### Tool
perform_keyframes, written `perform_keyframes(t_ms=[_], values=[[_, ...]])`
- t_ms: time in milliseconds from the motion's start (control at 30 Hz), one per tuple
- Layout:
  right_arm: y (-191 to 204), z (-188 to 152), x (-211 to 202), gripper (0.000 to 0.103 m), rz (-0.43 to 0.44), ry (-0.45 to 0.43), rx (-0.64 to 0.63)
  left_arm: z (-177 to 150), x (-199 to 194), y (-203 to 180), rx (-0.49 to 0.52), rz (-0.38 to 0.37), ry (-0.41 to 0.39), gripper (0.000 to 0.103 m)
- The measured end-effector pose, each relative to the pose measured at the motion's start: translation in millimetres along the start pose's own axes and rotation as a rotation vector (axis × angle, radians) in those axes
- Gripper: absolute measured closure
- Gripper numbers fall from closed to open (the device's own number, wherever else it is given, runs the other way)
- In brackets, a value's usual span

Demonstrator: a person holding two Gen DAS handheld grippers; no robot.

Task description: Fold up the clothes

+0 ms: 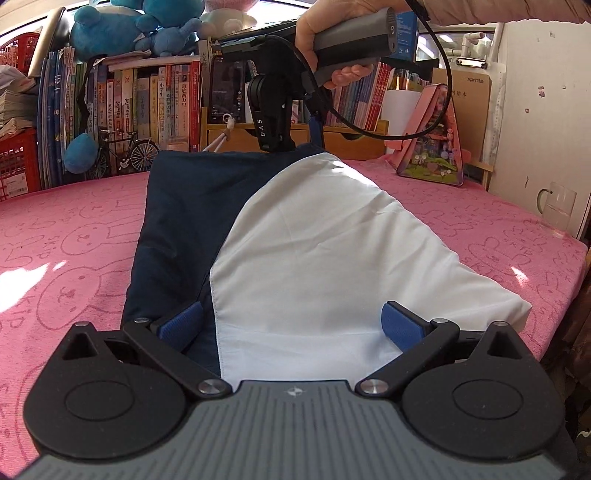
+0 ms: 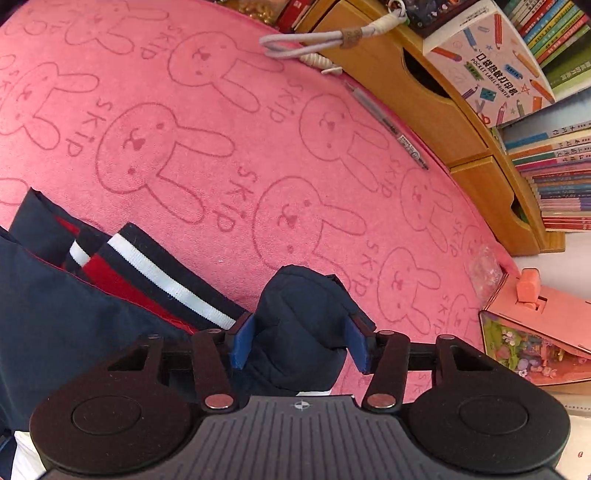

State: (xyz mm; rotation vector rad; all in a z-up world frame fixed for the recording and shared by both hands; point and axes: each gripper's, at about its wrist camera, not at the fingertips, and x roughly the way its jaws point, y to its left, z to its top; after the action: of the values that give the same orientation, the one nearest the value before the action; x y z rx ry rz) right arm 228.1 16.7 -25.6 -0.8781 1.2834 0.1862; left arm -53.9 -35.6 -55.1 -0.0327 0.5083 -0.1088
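Note:
A navy and white garment (image 1: 314,240) lies lengthwise on the pink rabbit-print towel (image 1: 74,229) that covers the table. My left gripper (image 1: 291,326) is open at the garment's near end, its blue pads wide apart over the white panel. At the far end a hand holds my right gripper (image 1: 295,146), which points steeply down onto the navy edge. In the right wrist view, the right gripper (image 2: 301,343) is shut on a bunched fold of navy fabric (image 2: 299,317) that fills the gap between the pads. A red, white and navy striped rib (image 2: 166,280) lies beside it.
Books, a wooden drawer unit (image 1: 343,138) and blue plush toys (image 1: 110,29) line the table's far edge. A pink picture box (image 1: 432,147) and a glass mug (image 1: 557,210) stand at the right. A pen (image 2: 388,125) and a looped cord (image 2: 314,40) lie on the towel.

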Motion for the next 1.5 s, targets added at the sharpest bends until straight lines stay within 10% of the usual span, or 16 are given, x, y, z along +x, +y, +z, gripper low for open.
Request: perform_keyframes(t_ms=[133, 567, 1000, 1233, 1500], values=[[-3, 2, 0, 0.083, -0.054, -0.02, 0.02, 0, 0, 1, -0.005, -0.009, -0.002, 0.0], [-56, 8, 5, 0.093, -0.04, -0.243, 0.337, 0, 0, -3, -0.002, -0.009, 0.001, 0.0], [-162, -142, 38, 0.048, 0.629, -0.592, 0.513, 2, -1, -1, -0.012, -0.028, 0.004, 0.0], [-150, -249, 88, 0.033, 0.973, -0.649, 0.521, 2, -2, 6, -0.046, -0.069, -0.01, 0.0], [-114, -253, 96, 0.016, 1.132, -0.759, 0.433, 18, -5, 23, -0.175, -0.138, 0.037, 0.0]])
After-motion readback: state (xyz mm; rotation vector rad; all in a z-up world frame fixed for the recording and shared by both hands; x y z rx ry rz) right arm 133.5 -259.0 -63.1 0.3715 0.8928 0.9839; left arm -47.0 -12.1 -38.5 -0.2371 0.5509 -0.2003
